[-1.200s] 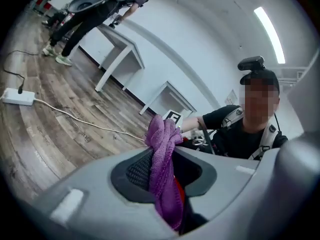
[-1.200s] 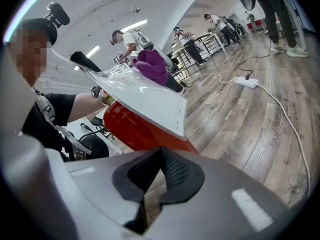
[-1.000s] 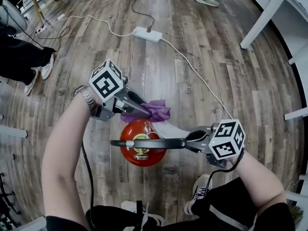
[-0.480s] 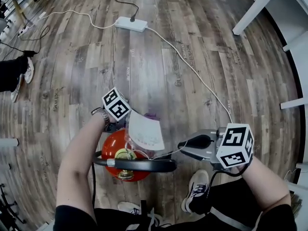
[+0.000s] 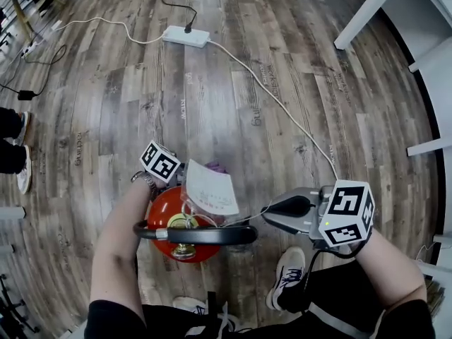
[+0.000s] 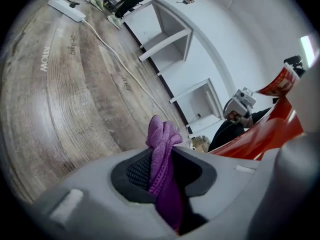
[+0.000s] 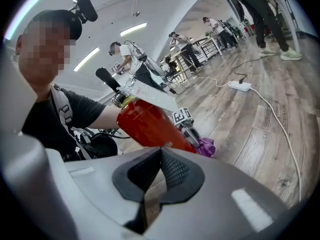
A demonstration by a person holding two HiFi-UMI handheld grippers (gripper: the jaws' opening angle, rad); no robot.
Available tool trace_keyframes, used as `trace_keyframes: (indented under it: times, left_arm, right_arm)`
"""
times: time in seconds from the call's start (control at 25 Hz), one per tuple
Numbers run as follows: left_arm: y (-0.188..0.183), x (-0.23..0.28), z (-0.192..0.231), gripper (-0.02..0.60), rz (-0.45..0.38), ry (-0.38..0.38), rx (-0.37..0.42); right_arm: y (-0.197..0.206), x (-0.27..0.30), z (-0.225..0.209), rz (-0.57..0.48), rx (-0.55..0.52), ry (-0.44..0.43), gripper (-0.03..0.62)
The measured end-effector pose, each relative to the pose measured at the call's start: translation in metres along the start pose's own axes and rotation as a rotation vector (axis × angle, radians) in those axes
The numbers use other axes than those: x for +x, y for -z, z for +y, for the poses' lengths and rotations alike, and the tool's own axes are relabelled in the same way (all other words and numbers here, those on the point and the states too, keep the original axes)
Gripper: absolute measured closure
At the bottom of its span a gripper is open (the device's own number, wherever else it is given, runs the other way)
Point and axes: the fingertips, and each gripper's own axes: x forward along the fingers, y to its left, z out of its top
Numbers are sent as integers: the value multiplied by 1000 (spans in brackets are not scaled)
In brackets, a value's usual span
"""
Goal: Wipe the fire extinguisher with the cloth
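Observation:
A red fire extinguisher (image 5: 169, 210) stands on the wood floor at my feet, seen from above, with a black handle (image 5: 198, 234) and a white tag (image 5: 210, 189) on top. My left gripper (image 5: 191, 171) is low against the extinguisher's far side, shut on a purple cloth (image 5: 217, 168). In the left gripper view the cloth (image 6: 162, 156) bunches between the jaws, with the red body (image 6: 270, 134) close on the right. My right gripper (image 5: 268, 209) is shut just right of the handle. A thin cord runs from the tag toward its tips. The right gripper view shows the extinguisher (image 7: 150, 124) and cloth (image 7: 206, 146).
A white power strip (image 5: 186, 35) lies farther off, and its white cable (image 5: 282, 104) crosses the floor toward my right side. White furniture legs (image 5: 367, 13) stand at the right edge. My shoe (image 5: 288, 280) is below the right gripper. Another person's shoe (image 5: 25, 175) is at the left.
My left gripper has dropped with the cloth from above the extinguisher's top to low on its far side. The right gripper has stayed by the handle.

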Motion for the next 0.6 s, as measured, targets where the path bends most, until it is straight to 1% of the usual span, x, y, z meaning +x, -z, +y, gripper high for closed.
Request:
trace_keyframes:
  times: [0.16, 0.24, 0.32, 0.4, 0.48, 0.56, 0.6]
  left_arm:
    - [-21, -37, -45, 489, -150, 122, -9]
    - [-31, -64, -72, 489, -234, 172, 11]
    - [-37, -92, -99, 489, -322, 205, 46]
    - [-41, -121, -130, 489, -419, 228, 93]
    - [-45, -153, -167, 489, -530, 252, 156]
    - [-46, -181, -208, 489, -630, 257, 245]
    - [-45, -193, -228, 489, -670, 240, 297]
  right_arm:
    - [-4, 7, 4, 1, -14, 1, 589]
    - [-4, 12, 4, 10, -26, 6, 589]
    - [-4, 15, 5, 16, -36, 11, 589]
    - [-4, 18, 7, 19, -40, 15, 589]
    - [-4, 21, 9, 28, -50, 16, 589]
    - [-6, 25, 10, 36, -64, 16, 589]
    - [-7, 28, 11, 38, -69, 14, 589]
